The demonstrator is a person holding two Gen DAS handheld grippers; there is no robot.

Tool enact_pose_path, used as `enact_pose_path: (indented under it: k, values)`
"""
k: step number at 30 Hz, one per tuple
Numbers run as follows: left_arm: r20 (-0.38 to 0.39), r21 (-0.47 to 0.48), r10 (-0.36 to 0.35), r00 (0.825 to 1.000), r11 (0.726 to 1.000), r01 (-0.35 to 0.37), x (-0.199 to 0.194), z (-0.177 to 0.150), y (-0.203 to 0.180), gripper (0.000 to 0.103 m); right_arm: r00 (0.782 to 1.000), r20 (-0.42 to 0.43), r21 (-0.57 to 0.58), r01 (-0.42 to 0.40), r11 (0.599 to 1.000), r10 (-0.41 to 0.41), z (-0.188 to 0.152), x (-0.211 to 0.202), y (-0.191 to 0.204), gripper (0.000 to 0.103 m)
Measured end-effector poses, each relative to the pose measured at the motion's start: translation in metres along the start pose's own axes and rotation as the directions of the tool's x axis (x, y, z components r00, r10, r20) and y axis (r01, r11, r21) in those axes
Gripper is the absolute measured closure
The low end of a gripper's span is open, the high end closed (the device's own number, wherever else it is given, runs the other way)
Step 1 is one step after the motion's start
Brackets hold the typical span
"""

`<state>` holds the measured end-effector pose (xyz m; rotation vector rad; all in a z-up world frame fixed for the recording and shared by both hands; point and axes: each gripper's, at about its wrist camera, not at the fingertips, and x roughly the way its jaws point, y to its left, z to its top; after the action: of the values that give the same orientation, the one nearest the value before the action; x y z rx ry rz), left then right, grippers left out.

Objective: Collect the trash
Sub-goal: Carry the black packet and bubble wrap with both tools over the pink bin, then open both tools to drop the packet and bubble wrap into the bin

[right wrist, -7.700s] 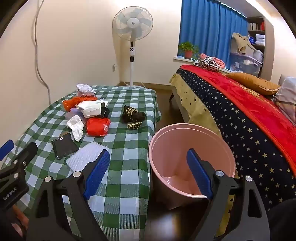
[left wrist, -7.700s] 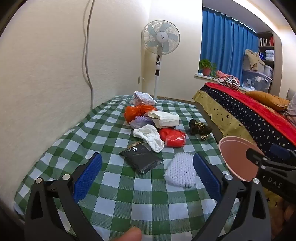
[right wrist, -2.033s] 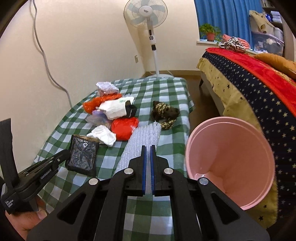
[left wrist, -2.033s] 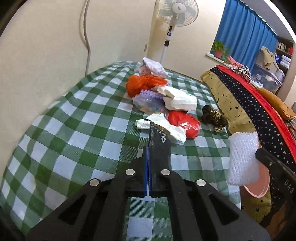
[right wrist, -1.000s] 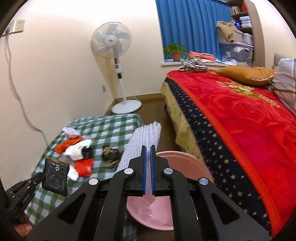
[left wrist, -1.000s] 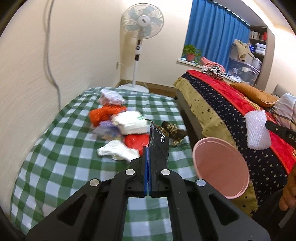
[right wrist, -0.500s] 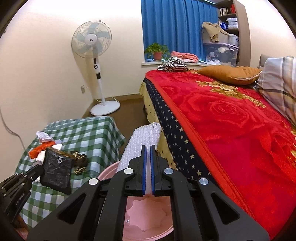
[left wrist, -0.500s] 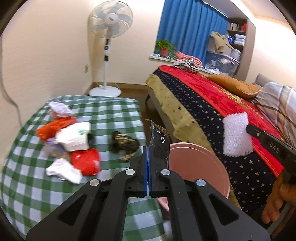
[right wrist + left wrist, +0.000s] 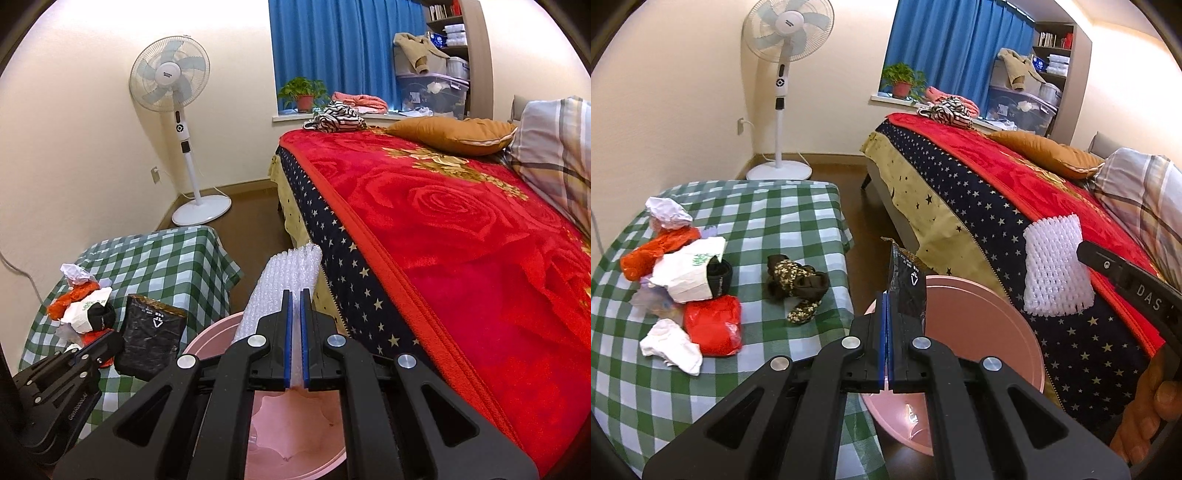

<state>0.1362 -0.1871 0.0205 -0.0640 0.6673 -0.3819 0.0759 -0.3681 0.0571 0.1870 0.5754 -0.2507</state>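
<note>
My left gripper (image 9: 886,306) is shut on a black foil wrapper (image 9: 908,288), held upright over the left rim of the pink bin (image 9: 982,332). The wrapper also shows in the right wrist view (image 9: 151,336). My right gripper (image 9: 294,302) is shut on a white foam net sleeve (image 9: 284,284), held above the pink bin (image 9: 295,435). The sleeve also shows in the left wrist view (image 9: 1057,271). More trash lies on the green checked table (image 9: 775,210): a red bag (image 9: 713,325), white paper (image 9: 670,345), an orange bag (image 9: 657,247) and a dark patterned scrap (image 9: 798,282).
A bed with a red and starred blanket (image 9: 461,229) stands right of the bin. A standing fan (image 9: 785,48) stands by the far wall. Blue curtains and a potted plant (image 9: 903,79) are at the window. Dark floor lies between table and bed.
Both grippers swung right from the table with their items and now hang over the pink bin. Since half a second ago they moved slightly closer to the bin.
</note>
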Motion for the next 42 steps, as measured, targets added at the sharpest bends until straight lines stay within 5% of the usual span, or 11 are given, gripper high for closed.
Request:
enact_pose_path:
  k: [15, 20, 23, 28, 32, 42]
  values:
    - [-0.012, 0.009, -0.029, 1.0, 1.0, 0.029, 0.007, 0.002, -0.008, 0.103, 1.0, -0.002, 0.004, 0.006, 1.0, -0.006, 0.0, 0.001, -0.001, 0.098]
    - [-0.029, -0.022, -0.088, 0.996, 0.996, 0.088, 0.007, 0.0, -0.004, 0.096, 0.999, -0.012, 0.028, 0.05, 0.998, -0.05, -0.001, 0.006, -0.008, 0.077]
    - [-0.041, -0.03, -0.08, 0.996, 0.996, 0.079, 0.004, -0.002, 0.002, 0.079, 0.998, -0.005, 0.037, 0.063, 0.997, -0.063, -0.002, 0.004, -0.01, 0.075]
    - [-0.053, -0.049, -0.067, 0.996, 0.997, 0.064, -0.007, -0.008, 0.014, 0.078, 0.998, -0.011, 0.042, 0.062, 0.997, -0.061, -0.004, 0.002, -0.009, 0.075]
    - [-0.045, -0.073, -0.034, 0.998, 0.997, 0.031, -0.024, -0.013, 0.033, 0.062, 0.999, -0.009, 0.024, 0.037, 0.999, -0.037, -0.008, -0.002, 0.001, 0.075]
    - [0.01, -0.121, 0.076, 0.997, 0.99, -0.074, -0.067, -0.032, 0.09, 0.062, 0.998, 0.041, -0.017, -0.04, 0.999, 0.041, -0.014, -0.022, 0.032, 0.069]
